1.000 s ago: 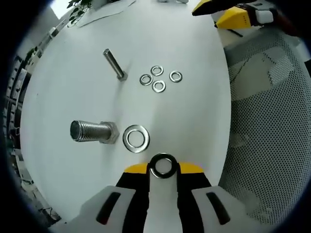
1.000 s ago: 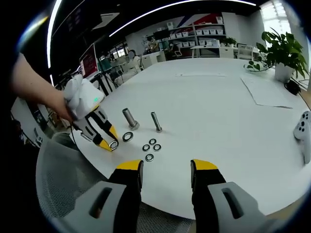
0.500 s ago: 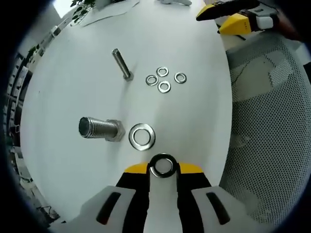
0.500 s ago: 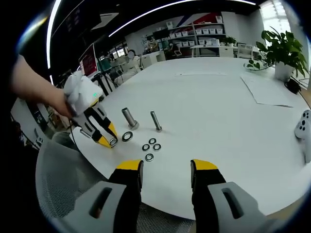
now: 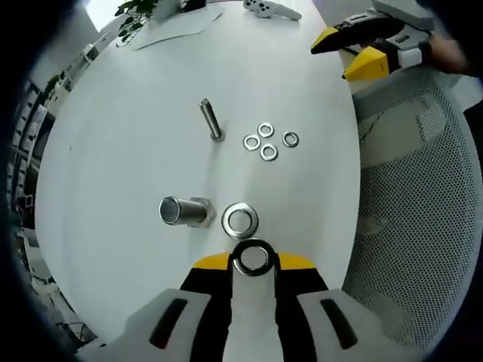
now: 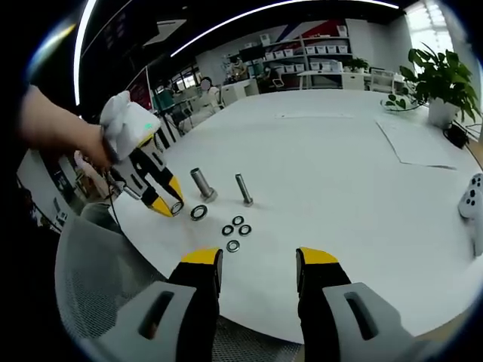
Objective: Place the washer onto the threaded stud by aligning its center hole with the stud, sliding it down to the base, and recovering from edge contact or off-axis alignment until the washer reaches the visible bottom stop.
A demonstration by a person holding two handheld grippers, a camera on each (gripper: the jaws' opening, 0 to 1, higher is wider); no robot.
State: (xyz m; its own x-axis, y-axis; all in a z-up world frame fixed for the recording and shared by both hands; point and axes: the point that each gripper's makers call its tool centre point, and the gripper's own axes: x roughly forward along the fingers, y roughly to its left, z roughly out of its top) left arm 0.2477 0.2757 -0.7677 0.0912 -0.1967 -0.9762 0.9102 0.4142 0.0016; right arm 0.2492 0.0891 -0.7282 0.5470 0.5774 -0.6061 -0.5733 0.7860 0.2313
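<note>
My left gripper (image 5: 253, 262) is shut on a steel washer (image 5: 236, 259), held flat at its yellow jaw tips above the white table (image 5: 113, 136). The thick threaded stud (image 5: 186, 211) stands upright just left and ahead of it, with a second large washer (image 5: 240, 220) lying beside its base. In the right gripper view a hand holds the left gripper (image 6: 167, 207) with its washer (image 6: 176, 206) left of the thick stud (image 6: 202, 184). My right gripper (image 6: 256, 268) stands open near the table's front edge, nothing between its jaws; it also shows as the right gripper (image 5: 336, 59).
A thin stud (image 5: 212, 119) stands farther back, with several small washers (image 5: 266, 140) to its right. A mesh chair (image 5: 407, 211) sits off the table edge. A potted plant (image 6: 438, 75), paper (image 6: 423, 139) and a white controller (image 6: 472, 204) lie far right.
My left gripper has lifted a little and moved closer to the thick stud, still holding the washer. The right gripper has stayed put and open.
</note>
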